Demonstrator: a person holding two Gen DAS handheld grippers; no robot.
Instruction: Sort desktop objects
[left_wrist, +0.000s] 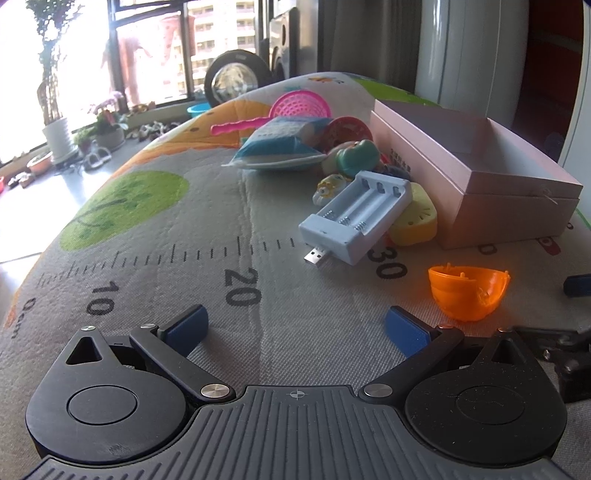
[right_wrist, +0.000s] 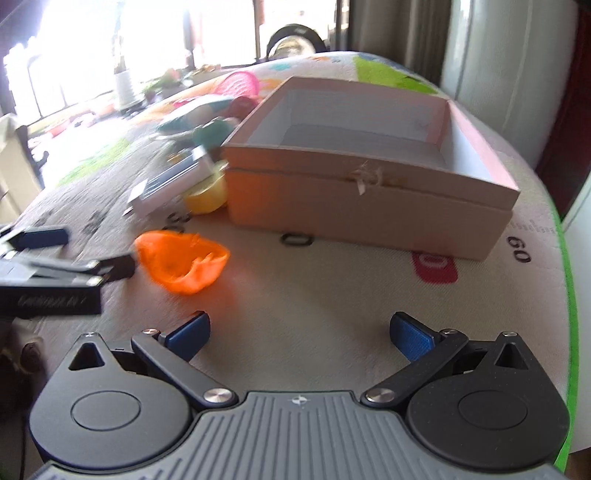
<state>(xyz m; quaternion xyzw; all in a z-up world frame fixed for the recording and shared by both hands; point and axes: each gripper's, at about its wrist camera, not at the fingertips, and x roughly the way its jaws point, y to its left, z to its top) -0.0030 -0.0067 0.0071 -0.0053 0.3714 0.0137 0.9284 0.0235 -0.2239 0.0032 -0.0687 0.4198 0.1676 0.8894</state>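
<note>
Both tongs are spread wide and empty, low over the counter (left_wrist: 236, 206): left tongs (left_wrist: 295, 328), right tongs (right_wrist: 300, 332). The box (right_wrist: 369, 206) stands open and looks empty, so sorting seems barely begun. The orange shell (right_wrist: 181, 262) lies alone in front of the box, nearest both tongs, cup side up. The charger (left_wrist: 354, 218) leans on a yellow toy (left_wrist: 415, 218) just left of the box, more toys heaped behind. Likely step: approach for the first pick. Next move probably calls for closing on the shell's thin rim, then lifting it over the box wall.
</note>
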